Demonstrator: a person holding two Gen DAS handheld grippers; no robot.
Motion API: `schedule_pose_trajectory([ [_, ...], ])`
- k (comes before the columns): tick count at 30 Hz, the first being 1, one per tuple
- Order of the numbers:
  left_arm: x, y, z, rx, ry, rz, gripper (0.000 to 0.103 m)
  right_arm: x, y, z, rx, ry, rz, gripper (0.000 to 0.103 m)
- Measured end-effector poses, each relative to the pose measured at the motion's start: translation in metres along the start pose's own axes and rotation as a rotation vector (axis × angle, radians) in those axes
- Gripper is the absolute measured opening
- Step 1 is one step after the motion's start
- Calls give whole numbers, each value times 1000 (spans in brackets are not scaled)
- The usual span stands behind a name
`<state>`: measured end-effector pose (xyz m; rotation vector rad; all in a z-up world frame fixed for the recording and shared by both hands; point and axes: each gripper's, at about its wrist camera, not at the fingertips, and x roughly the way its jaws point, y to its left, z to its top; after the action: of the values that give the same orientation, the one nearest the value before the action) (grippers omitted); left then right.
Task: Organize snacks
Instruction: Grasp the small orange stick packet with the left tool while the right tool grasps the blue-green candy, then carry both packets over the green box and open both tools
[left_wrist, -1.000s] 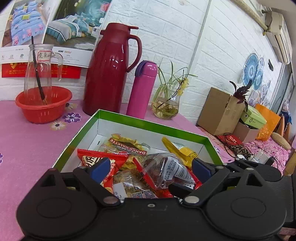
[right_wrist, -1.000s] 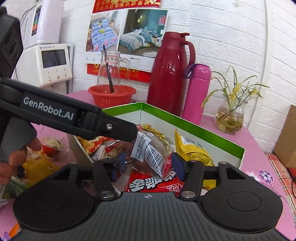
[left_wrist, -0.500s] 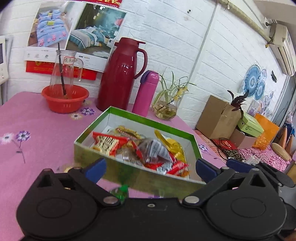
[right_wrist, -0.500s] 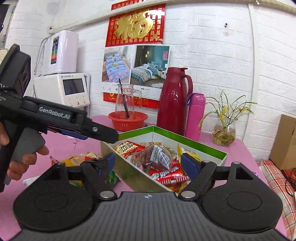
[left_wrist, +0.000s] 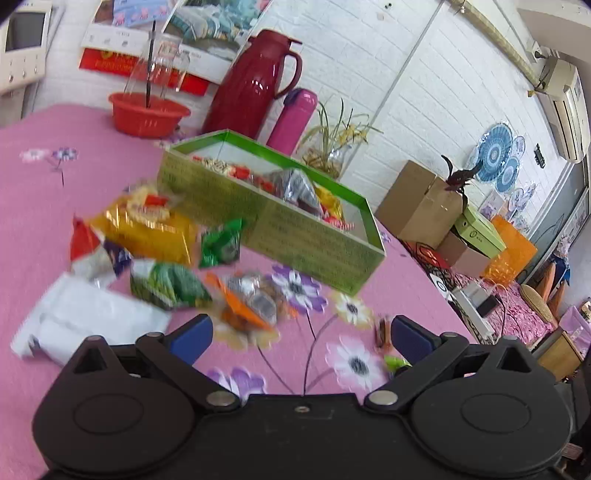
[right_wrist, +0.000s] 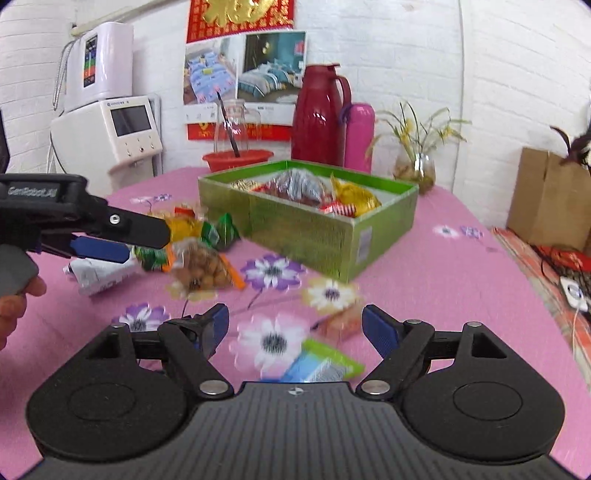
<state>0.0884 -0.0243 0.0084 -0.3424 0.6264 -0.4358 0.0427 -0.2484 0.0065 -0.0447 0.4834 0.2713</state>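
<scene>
Both the left gripper (left_wrist: 301, 334) and right gripper (right_wrist: 295, 325) are being held released, nothing gripped. Snack packets (left_wrist: 147, 236) are being left at centre left, beside the green box (right_wrist: 314, 229).

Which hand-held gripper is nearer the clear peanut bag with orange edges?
Left. The left hand-held gripper hovers beside the peanut bag; the right hand-held gripper sits farther back.

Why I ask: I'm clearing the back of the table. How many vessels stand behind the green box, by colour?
Red: 2 (thermos jug, basin)
Pink: 1 (flask)
Clear glass: 2 (pitcher standing in the basin, vase with the plant)
Total: 5
</scene>
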Motion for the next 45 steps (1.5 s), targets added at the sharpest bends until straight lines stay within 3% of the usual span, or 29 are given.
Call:
schedule_pose_trajectory([
  [6,5,-11,-15,25,51,-6,103,7,-1,-17,38,77,-45,101],
  [7,6,-13,-16,32,55,-14,103,7,-1,-19,34,86,-44,97],
  [8,7,-16,-16,42,58,-25,103,5,-2,-21,35,97,-39,82],
  [9,9,-20,-15,54,60,-36,103,4,-4,-22,46,100,-32,74],
  [16,51,-58,-5,180,108,-91,103,-17,-17,-27,51,63,-32,73],
  [21,96,-82,-2,242,189,-125,101,-23,-30,-36,75,83,-82,72],
  [22,104,-86,-2,255,203,-124,98,-23,-33,-37,83,83,-86,72],
  [24,119,-91,-1,274,222,-110,78,-24,-37,-37,87,85,-94,73],
  [26,131,-95,0,280,239,-102,65,-22,-39,-36,92,88,-95,74],
  [29,145,-100,-2,305,264,-90,28,-17,-43,-35,118,98,-86,78],
  [32,149,-103,-2,331,257,-76,26,-11,-47,-32,147,110,-70,85],
  [34,150,-102,-1,341,254,-70,26,-8,-49,-29,168,116,-57,100],
  [38,150,-101,-3,373,238,-50,26,-3,-49,-26,161,129,-66,100],
  [39,150,-100,-3,374,238,-49,25,-2,-48,-26,147,127,-83,85],
  [40,150,-99,-2,368,238,-53,25,-1,-47,-27,131,123,-110,55],
  [45,136,-88,-2,330,236,-77,25,-8,-51,-27,166,92,-102,50],
])
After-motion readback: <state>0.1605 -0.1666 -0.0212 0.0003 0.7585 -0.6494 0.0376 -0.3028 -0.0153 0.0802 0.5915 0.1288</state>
